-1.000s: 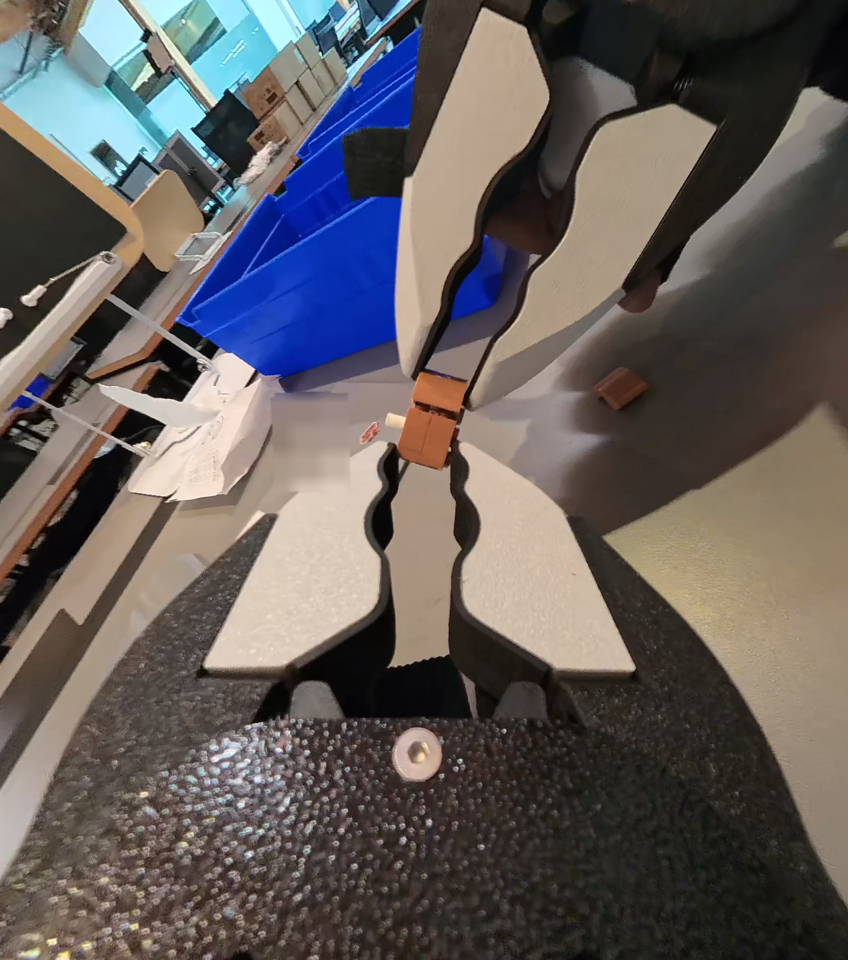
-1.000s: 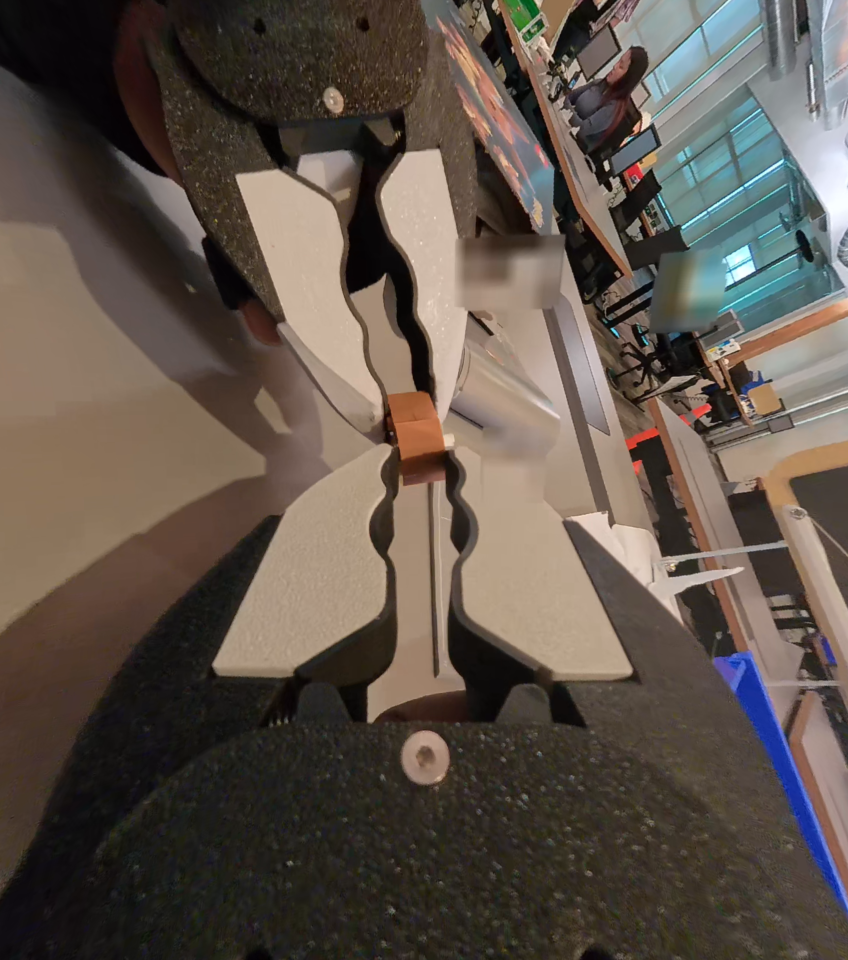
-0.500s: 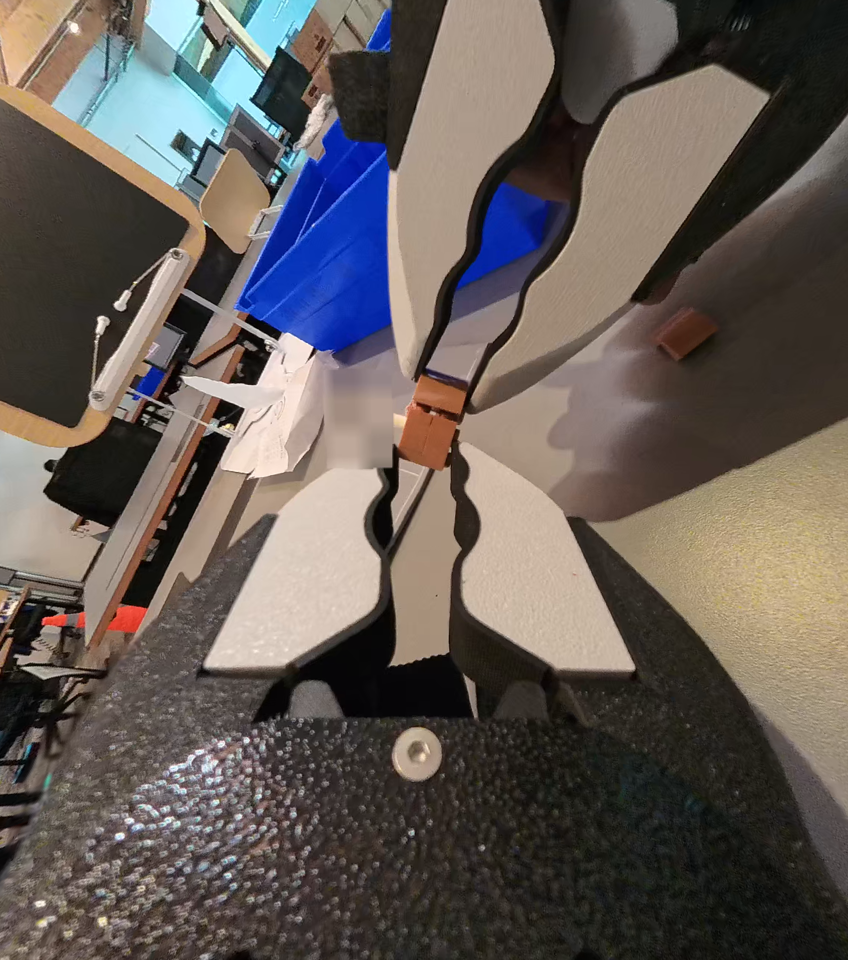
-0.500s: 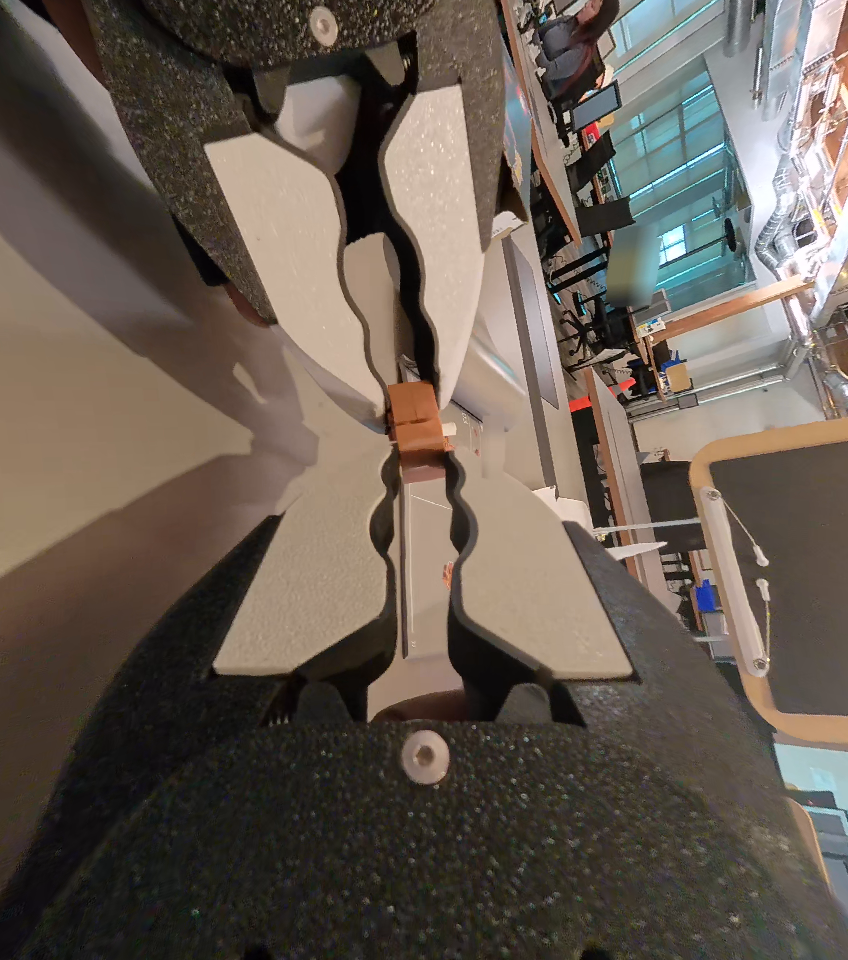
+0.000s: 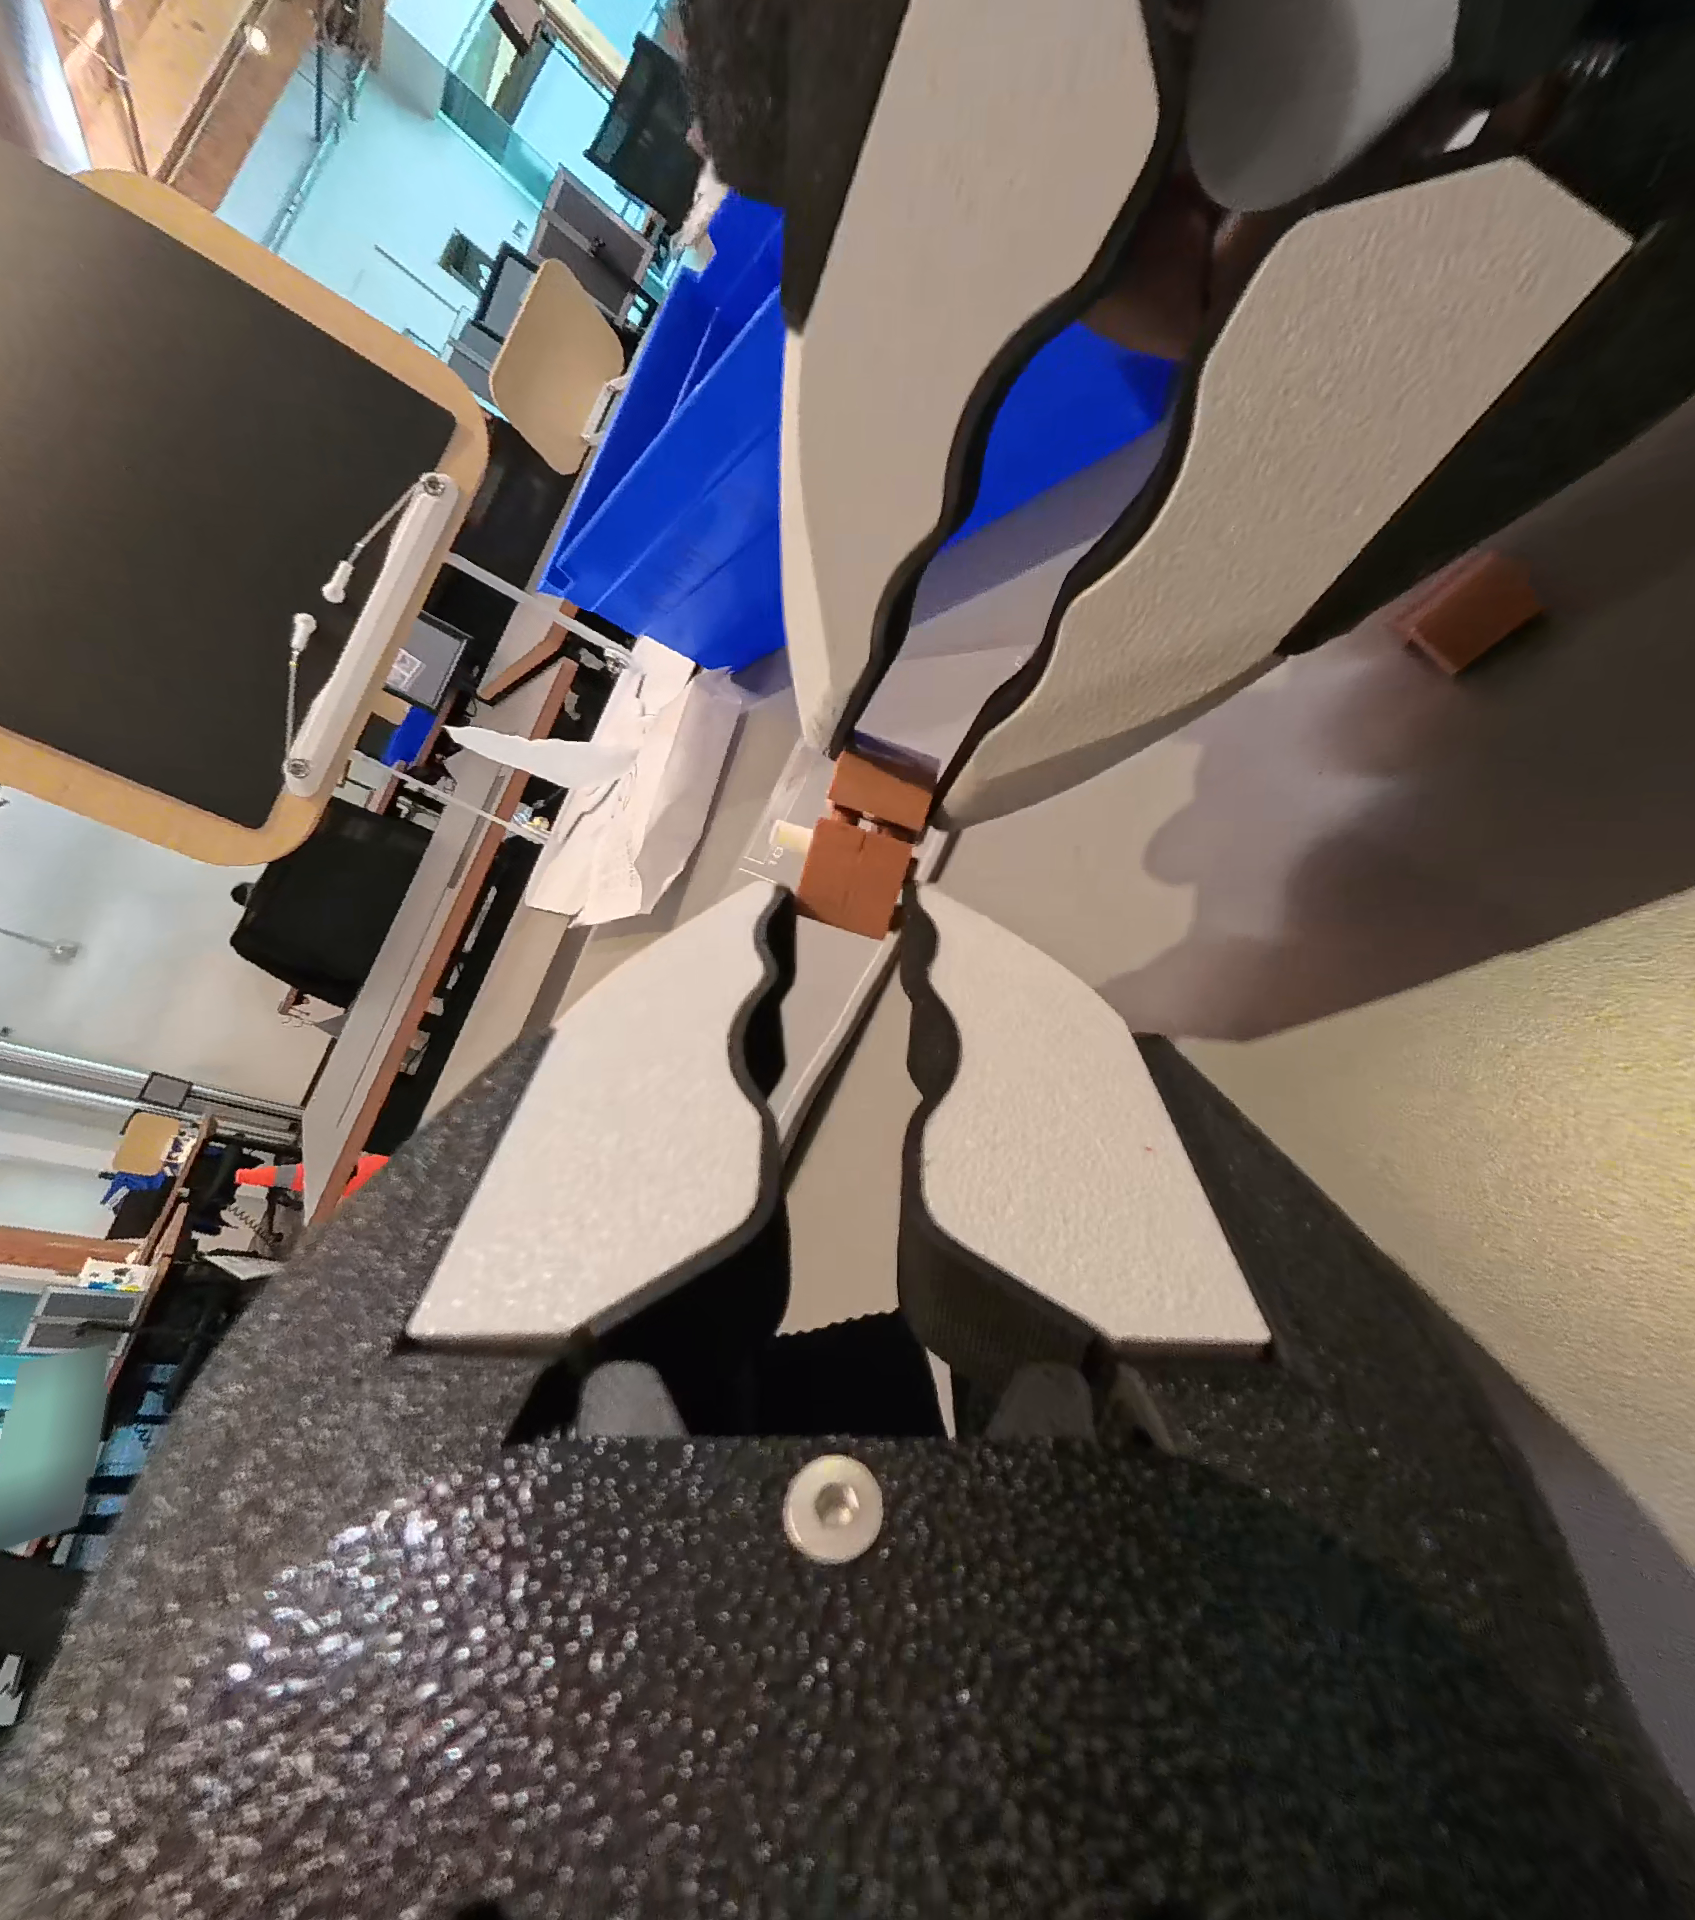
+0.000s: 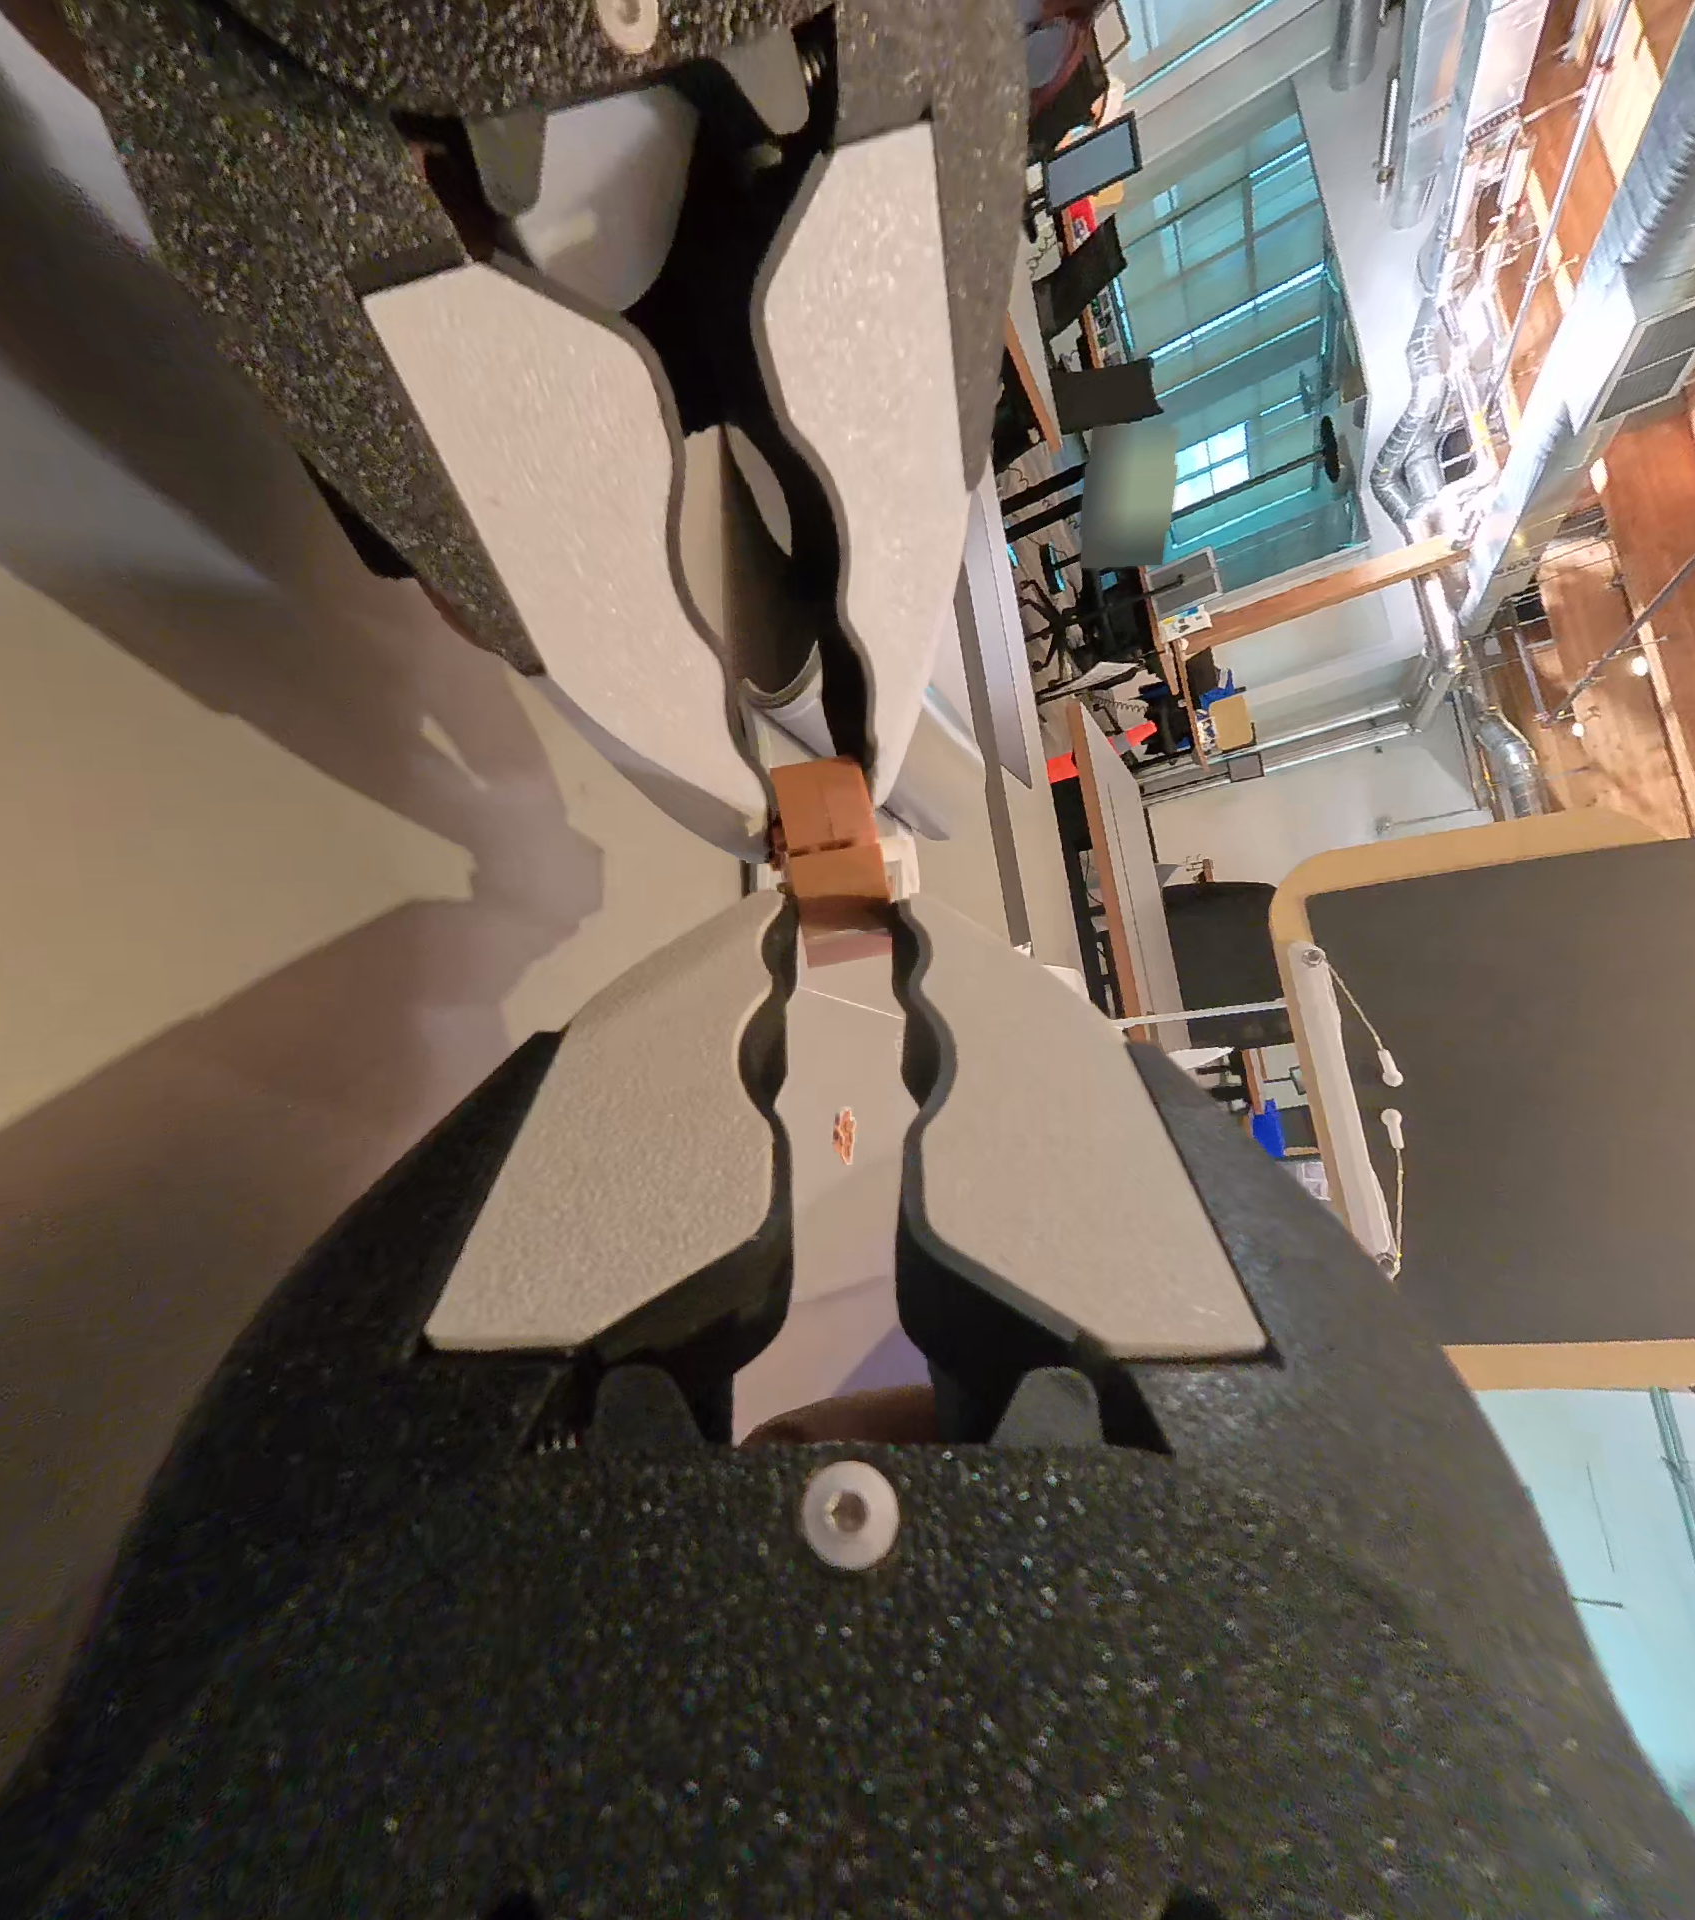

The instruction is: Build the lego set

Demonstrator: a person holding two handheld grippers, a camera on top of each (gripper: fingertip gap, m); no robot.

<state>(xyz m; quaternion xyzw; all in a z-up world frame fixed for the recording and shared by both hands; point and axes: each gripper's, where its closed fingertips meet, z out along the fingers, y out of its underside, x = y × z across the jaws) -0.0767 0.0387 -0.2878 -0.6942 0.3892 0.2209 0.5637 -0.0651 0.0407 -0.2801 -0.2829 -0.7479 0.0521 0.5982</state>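
Two hand-held grippers meet tip to tip above a grey bench (image 5: 1445, 1195), each clamped on one small brown block. The left gripper (image 5: 848, 899) pinches the nearer brown block (image 5: 853, 868), its pads pressed against the block's two sides. The right gripper (image 6: 843, 925) pinches the other brown block (image 6: 838, 883) in the same way; seen from the left wrist, this second block (image 5: 879, 795) sits at the tips of the opposing gripper. The two blocks touch or nearly touch face to face, with a thin dark seam between them. A short cream peg (image 5: 789, 837) projects sideways at the seam, and a white part (image 6: 900, 868) shows beside the blocks in the right wrist view; what these belong to cannot be told.

Risks, as judged from this pose: each block is gripped only at the extreme fingertips, so a sideways push from the opposite gripper could make a block pivot or slip out and drop to the bench. A slight tilt between the two blocks could jam the joint instead of seating it. Excess squeeze may also eject a small smooth block.

A third brown block (image 5: 1471, 623) lies loose on the bench well apart. Blue bins (image 5: 677, 499) and crumpled white paper (image 5: 635, 800) lie beyond.
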